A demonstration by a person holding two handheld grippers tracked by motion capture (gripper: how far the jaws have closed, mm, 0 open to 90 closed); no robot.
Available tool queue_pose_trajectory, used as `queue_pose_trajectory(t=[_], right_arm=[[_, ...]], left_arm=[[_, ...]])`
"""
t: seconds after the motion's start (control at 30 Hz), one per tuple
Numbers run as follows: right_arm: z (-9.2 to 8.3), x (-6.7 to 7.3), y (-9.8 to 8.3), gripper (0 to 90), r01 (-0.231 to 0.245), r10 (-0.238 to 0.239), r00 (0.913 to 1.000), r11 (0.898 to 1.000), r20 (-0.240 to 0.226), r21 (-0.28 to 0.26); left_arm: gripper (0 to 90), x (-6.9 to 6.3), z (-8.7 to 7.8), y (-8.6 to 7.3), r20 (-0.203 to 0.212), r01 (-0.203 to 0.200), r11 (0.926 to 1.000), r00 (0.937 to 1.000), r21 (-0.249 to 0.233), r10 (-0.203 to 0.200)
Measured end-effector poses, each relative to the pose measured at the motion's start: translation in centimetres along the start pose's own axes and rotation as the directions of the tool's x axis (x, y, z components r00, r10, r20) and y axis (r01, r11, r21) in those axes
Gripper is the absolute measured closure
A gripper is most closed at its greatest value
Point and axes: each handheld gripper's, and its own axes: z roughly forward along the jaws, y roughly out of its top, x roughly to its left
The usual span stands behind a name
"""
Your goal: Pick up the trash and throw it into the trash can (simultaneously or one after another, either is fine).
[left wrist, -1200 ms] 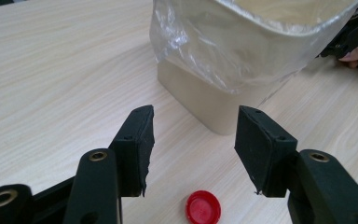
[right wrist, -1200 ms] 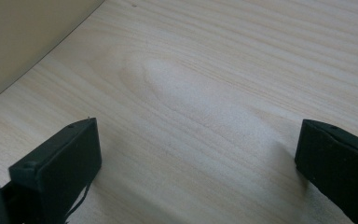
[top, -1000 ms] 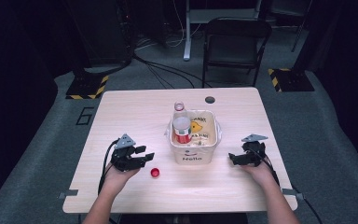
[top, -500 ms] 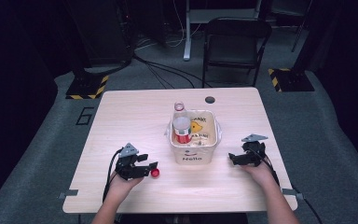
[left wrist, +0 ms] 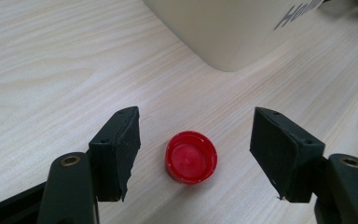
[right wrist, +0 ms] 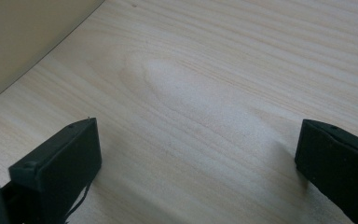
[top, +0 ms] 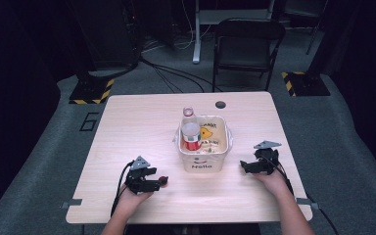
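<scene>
Lying flat on the desk (top: 127, 127), the red bottle cap (left wrist: 191, 156) sits between the left gripper's (left wrist: 196, 149) jaws, which have just been opening and stand clear of it on both sides. From above, that cap (top: 163, 179) is a speck at seven o'clock from the cream bin (top: 203, 164) holding a clear bottle (top: 191, 133). At four o'clock, the right gripper (right wrist: 198, 154) rests with jaws released over bare wood.

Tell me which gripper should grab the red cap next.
Left. The left gripper is open with the red cap on the table between its jaws, untouched. The right gripper rests beyond the bin, probably too far.
</scene>
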Motion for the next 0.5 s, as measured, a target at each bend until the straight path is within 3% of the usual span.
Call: queue_pose_trajectory(t=[0.1,0.13,0.23,0.27,0.37,0.4,0.5], right_arm=[[0.0,0.0,0.0,0.0,0.0,0.0,1.0,1.0,0.0,0.0],[0.0,0.0,0.0,0.0,0.0,0.0,1.0,1.0,0.0,0.0],[0.01,0.0,0.01,0.0,-0.001,0.001,1.0,1.0,0.0,0.0],[0.01,0.0,0.01,0.0,-0.001,0.001,1.0,1.0,0.0,0.0],[0.01,0.0,0.01,0.0,-0.001,0.001,1.0,1.0,0.001,0.0],[0.01,0.0,0.01,0.0,-0.001,0.001,1.0,1.0,0.0,0.0],[0.01,0.0,0.01,0.0,-0.001,0.001,1.0,1.0,0.0,0.0]], left_arm=[[34.3,0.1,0.23,-0.26,-0.012,-0.005,0.9999,0.9999,0.011,0.005],[34.5,0.04,0.27,-0.34,-0.009,0.01,0.9998,0.9999,0.016,-0.01],[35.6,0.22,0.46,-0.5,-0.015,-0.007,0.9998,0.9999,0.019,0.007],[36.1,0.09,0.58,-0.6,-0.013,0.011,0.9998,0.9999,0.016,-0.011],[36.9,0.08,0.77,-0.68,-0.017,-0.004,0.9996,0.9998,0.029,0.004],[37.1,-0.05,0.93,-0.75,-0.014,0.011,0.9997,0.9998,0.024,-0.011],[38.4,0.12,0.97,-0.66,-0.024,-0.024,0.9992,0.9994,0.033,0.025]])
